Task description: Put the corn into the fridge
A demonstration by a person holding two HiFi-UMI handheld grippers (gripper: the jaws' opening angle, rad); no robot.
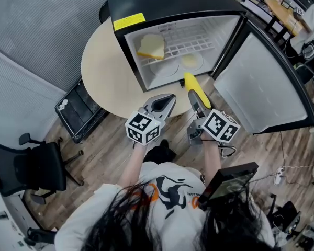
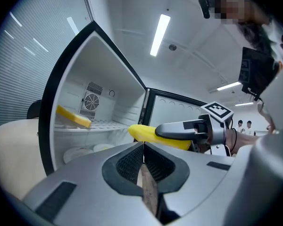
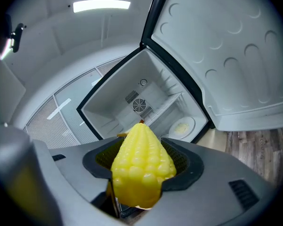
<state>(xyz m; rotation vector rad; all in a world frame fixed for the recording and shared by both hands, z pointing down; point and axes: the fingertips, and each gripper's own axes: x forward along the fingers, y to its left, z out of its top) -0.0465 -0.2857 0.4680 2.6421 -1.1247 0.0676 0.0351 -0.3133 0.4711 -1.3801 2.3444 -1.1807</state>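
A yellow corn cob sits lengthwise between the jaws of my right gripper, which is shut on it; its tip points at the open mini fridge on the round table. From the left gripper view the corn shows to the right, level with the fridge opening. My left gripper is beside the right one at the table's edge, its jaws shut with nothing between them. Inside the fridge, a slice of bread lies on the wire shelf and two plates rest below.
The fridge door stands swung wide to the right. The round beige table carries the fridge. A black office chair and a black case are on the wooden floor at left.
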